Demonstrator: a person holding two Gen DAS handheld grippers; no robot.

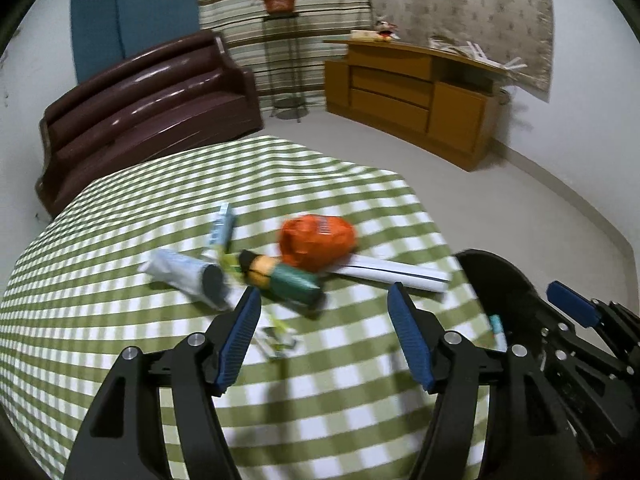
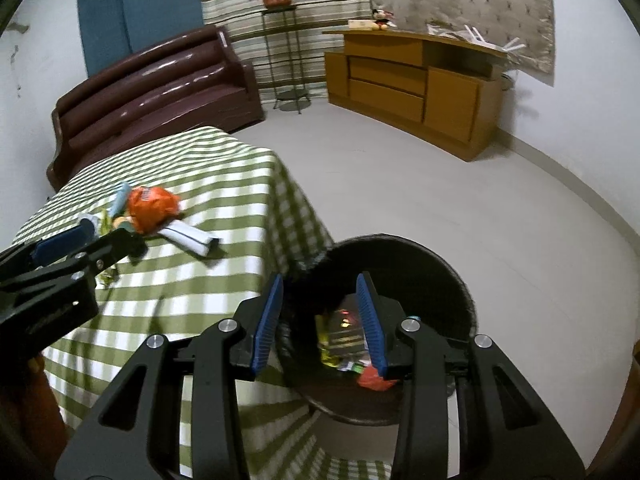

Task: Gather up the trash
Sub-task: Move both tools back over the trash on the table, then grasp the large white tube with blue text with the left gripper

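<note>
My left gripper (image 1: 324, 304) hangs over the counter (image 1: 120, 280), which has a green and white check cloth. Its blue pads are spread wide and nothing is between them. Just under it lies a small bit of wrapper (image 1: 278, 340) on the cloth.

My right gripper (image 2: 320, 300) is off the right edge of the counter, over a round black bin (image 2: 448, 268) that stands on the floor. Its pads are apart too, not as wide, and they pinch nothing. Down in the bin I see trash: some yellow and red wrappers (image 2: 340, 340).

A bit farther on the cloth is a heap of trash. A grey tube (image 1: 188, 274) lies on the left. Next to it is a green and yellow roll (image 1: 280, 276). An orange bag (image 1: 316, 240) sits behind that, touching it. A long white box (image 1: 400, 272) sticks out to the right from under the bag. A thin blue and white pack (image 1: 222, 226) lies behind the tube.

Far back stand a brown sofa (image 1: 152, 100), a wood cabinet (image 1: 408, 92) and a flower pot (image 1: 280, 2) on a thin stand.
</note>
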